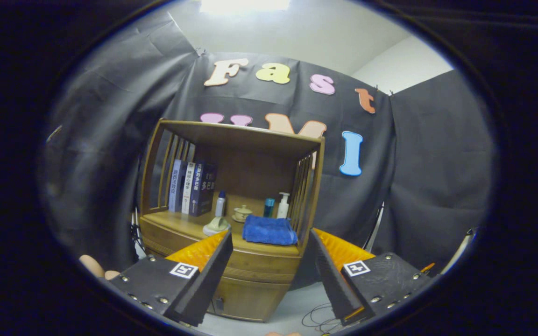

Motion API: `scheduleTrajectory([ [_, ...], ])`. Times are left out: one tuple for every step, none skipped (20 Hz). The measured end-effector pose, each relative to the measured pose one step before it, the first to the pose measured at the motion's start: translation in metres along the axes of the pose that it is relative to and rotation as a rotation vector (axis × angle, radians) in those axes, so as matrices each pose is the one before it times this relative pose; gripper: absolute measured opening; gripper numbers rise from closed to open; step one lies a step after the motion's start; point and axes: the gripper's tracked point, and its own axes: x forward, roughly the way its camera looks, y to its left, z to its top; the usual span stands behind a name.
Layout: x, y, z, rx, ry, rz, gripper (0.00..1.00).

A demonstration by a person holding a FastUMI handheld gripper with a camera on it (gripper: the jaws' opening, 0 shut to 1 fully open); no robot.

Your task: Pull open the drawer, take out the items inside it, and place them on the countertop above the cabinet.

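A wooden cabinet (245, 280) stands ahead of me, with a slatted shelf frame on top. Its drawer front (259, 267) sits flush under the countertop (175, 219) and looks shut, so whatever lies inside is hidden. A folded blue towel (269, 231) lies on the countertop's right front corner, with a pale rounded object (216, 226) to its left. My gripper (269, 233) hangs in front of the cabinet, well short of it. Its fingers (220, 261) stand wide apart and open, with nothing between them.
At the back of the countertop stand three books (192, 187), a small bottle (221, 204), a lidded cup on a saucer (242, 213), a teal bottle (269, 207) and a white pump bottle (283, 206). Cables (318, 319) lie on the floor to the cabinet's right. Fingertips of a hand (92, 266) show beside the left finger.
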Motion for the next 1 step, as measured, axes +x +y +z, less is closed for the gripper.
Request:
scheduleTrajectory([
  [-0.00008, -0.00863, -0.00207, 0.00758, 0.0022, -0.01469, 0.97],
])
